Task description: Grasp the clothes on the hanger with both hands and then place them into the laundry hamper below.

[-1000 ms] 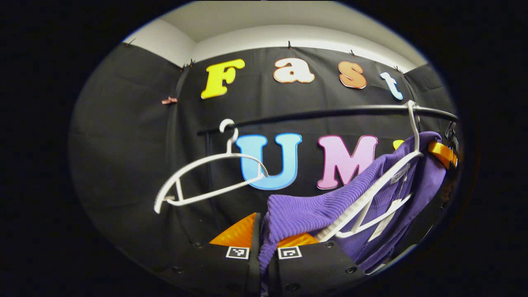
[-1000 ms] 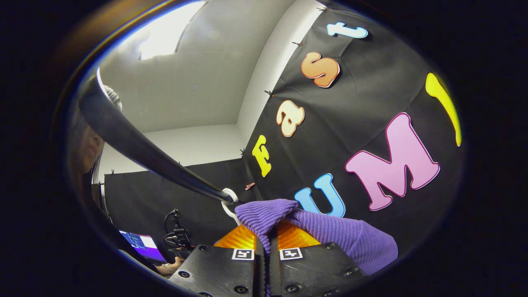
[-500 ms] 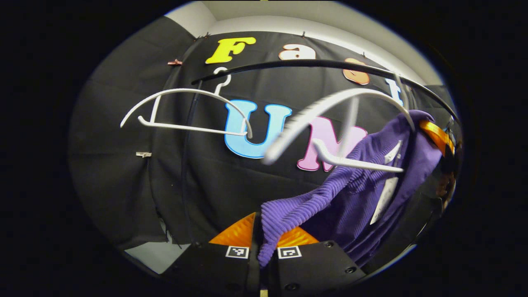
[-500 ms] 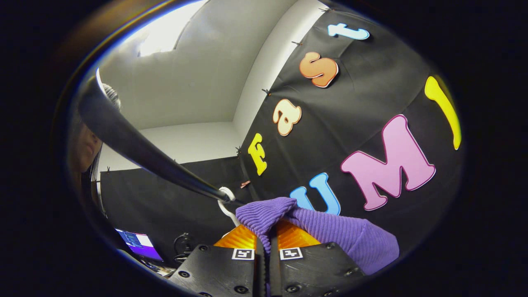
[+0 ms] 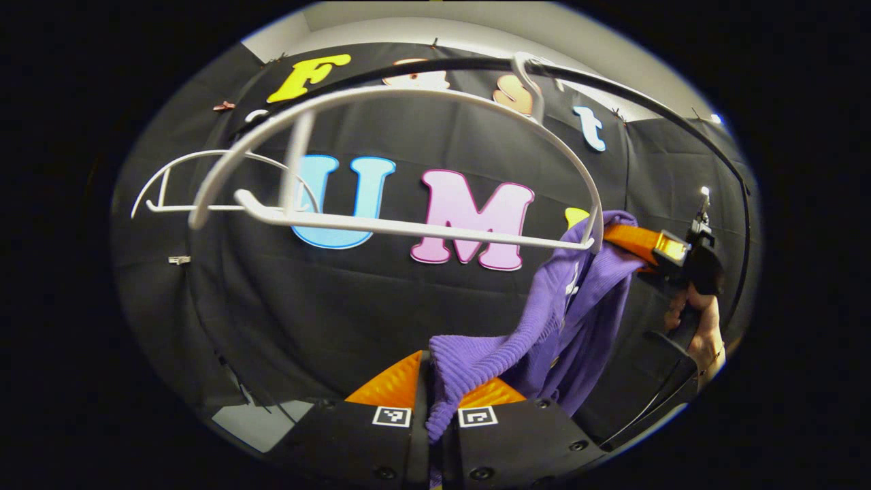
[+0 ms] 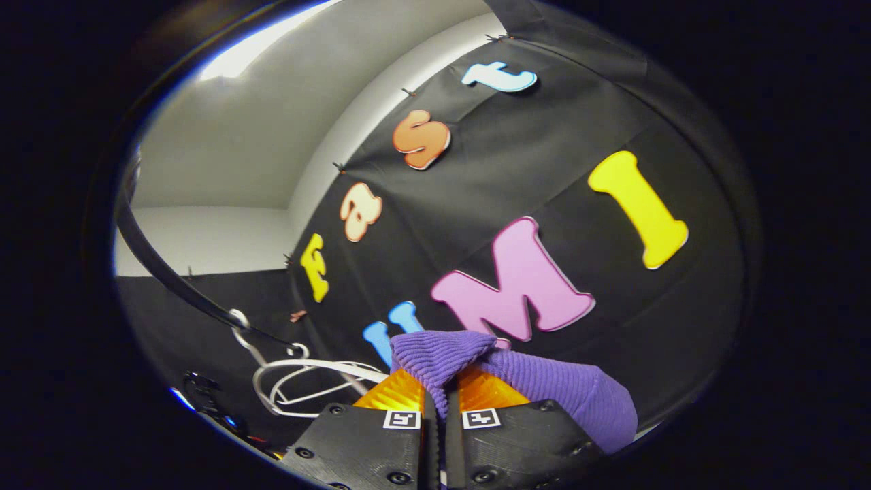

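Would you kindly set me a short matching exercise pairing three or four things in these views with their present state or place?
Things:
1. purple garment
2. near white hanger
3. black rail
4. right gripper

States:
A. bare, hooked on the rail
B. runs overhead, carries the hangers
C. pinched at both ends, sagging between
D. held in a hand, jaws shut on cloth

Pairs: 1-C, 2-A, 3-B, 4-D

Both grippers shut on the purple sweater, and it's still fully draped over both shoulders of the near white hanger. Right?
Not quite. Both grippers are clamped on the purple sweater, the left gripper and the right gripper alike. But the left gripper view shows the near white hanger almost bare: the sweater touches only its right end and hangs down from there towards the left gripper.
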The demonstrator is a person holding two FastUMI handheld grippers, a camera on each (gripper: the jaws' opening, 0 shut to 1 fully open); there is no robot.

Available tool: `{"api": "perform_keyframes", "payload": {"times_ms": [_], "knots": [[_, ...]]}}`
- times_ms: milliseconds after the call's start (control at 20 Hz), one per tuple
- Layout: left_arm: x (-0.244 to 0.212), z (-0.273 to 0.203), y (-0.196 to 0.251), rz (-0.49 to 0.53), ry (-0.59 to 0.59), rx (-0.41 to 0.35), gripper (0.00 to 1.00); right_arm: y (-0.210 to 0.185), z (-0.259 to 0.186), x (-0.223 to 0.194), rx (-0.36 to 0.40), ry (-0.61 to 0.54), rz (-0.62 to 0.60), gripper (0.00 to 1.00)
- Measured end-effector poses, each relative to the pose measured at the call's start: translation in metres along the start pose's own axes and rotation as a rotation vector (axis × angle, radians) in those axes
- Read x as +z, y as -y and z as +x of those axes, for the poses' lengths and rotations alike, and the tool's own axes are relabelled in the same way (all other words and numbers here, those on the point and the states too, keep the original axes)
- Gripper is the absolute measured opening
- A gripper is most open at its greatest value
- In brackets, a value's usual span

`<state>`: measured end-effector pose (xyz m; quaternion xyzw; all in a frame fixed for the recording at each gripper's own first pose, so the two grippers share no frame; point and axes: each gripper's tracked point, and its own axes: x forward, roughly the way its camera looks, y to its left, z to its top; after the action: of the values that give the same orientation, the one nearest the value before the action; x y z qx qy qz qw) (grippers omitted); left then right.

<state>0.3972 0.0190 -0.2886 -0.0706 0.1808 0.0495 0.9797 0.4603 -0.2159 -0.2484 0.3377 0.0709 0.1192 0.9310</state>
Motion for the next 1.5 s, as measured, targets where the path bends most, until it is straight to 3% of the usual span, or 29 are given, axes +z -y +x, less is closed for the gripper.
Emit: {"api": "perform_keyframes", "payload": {"times_ms": [100,200,400,550,850,1200,1500], "knots": [[-0.010,0.005,0.015,0.004,-0.027,-0.033,0.11,0.016,-0.006,-0.037,-0.068,-0.099,-0.059,0.07],[-0.021,0.006,0.025,0.011,-0.064,-0.059,0.11,0.011,-0.019,-0.078,-0.084,-0.220,-0.096,0.08],[-0.045,-0.005,0.037,0.019,-0.129,-0.095,0.11,-0.053,-0.062,-0.160,0.052,-0.444,-0.096,0.08],[-0.044,-0.019,0.041,-0.022,-0.134,-0.108,0.11,-0.100,-0.089,-0.197,0.163,-0.578,-0.136,0.08],[-0.078,-0.048,0.014,-0.033,-0.241,-0.062,0.11,-0.126,-0.146,-0.256,0.275,-0.812,-0.334,0.08],[-0.137,-0.069,0.003,-0.022,-0.426,-0.013,0.11,-0.116,-0.190,-0.308,0.214,-1.000,-0.322,0.08],[-0.140,-0.075,-0.007,-0.033,-0.467,0.022,0.11,-0.118,-0.200,-0.319,0.203,-1.031,-0.317,0.08]]}}
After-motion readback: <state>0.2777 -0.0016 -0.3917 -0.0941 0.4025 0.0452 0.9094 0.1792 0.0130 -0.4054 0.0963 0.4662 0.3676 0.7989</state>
